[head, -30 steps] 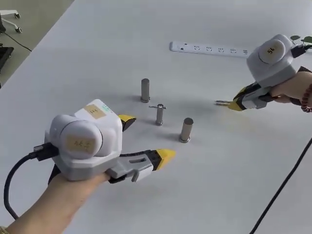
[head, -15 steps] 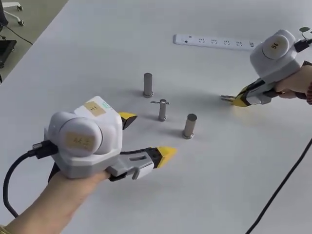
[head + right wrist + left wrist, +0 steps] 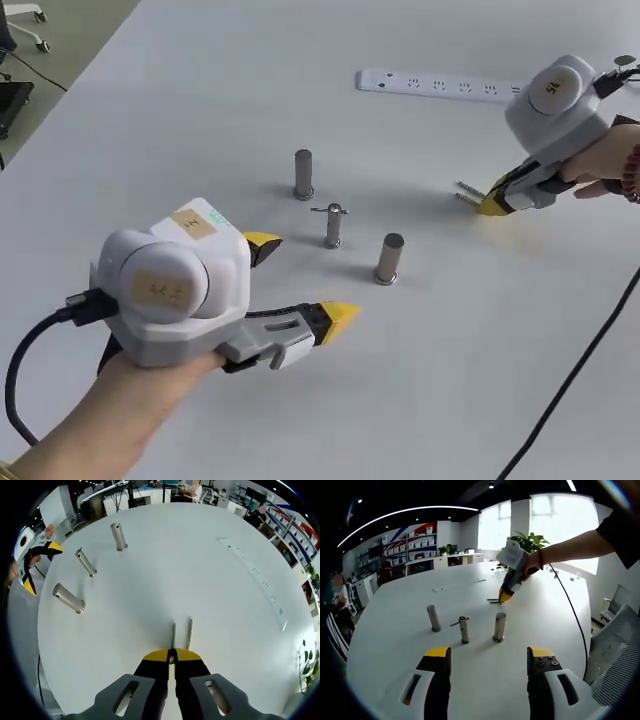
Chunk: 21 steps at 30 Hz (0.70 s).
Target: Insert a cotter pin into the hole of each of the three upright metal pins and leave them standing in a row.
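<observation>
Three upright metal pins stand in a slanted row on the white table: far pin, middle pin with a cotter pin through its top, near pin. My left gripper hovers open and empty just in front of the row. Off to the right, my right gripper is shut on a thin cotter pin at the table surface. A second thin rod lies parallel beside it.
A white power strip lies at the far side of the table. A black cable crosses the near right corner. The table's left edge drops to the floor. Shelves, desks and people are in the background.
My right gripper has tipped and risen slightly with the cotter pin still in its jaws. The left gripper and the three pins have stayed put.
</observation>
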### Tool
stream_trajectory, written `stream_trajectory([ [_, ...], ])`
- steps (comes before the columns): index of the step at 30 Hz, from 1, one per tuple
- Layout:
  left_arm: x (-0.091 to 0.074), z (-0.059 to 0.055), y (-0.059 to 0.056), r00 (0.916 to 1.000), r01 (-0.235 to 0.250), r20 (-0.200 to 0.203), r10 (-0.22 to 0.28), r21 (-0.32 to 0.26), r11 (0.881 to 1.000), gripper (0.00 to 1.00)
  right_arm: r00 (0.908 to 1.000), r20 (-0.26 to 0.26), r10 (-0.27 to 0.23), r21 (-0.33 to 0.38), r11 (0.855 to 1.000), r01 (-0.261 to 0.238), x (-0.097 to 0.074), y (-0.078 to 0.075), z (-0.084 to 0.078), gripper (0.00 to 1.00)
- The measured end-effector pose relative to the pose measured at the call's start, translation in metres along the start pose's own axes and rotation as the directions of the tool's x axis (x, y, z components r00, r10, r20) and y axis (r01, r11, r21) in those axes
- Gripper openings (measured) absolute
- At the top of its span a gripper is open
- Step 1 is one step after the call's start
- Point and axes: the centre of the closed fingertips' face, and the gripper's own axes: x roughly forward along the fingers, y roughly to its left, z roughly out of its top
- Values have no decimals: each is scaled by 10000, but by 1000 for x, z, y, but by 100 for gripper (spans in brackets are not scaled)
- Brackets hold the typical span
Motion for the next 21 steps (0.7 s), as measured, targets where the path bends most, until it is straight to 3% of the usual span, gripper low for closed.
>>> stream_trajectory([
  [3,0,0,0,10000,-16,-3,16,20,10000,60,9994,-268,-222,-744,9970,201,0,2,1,0],
  [6,-1,2,1,10000,-25,15,25,31,10000,60,9994,-230,-270,-685,9973,254,0,3,1,0],
  [11,-2,5,0,10000,-8,38,8,4,10000,58,9999,78,-142,-344,9993,144,-1,7,2,0],
  [16,-4,9,0,10000,-10,89,9,89,10000,57,9987,370,-339,-767,9964,367,-3,5,7,0],
  [21,-5,16,2,9998,33,201,-34,29,10000,55,9966,715,-415,-1382,9891,511,-15,20,17,0],
])
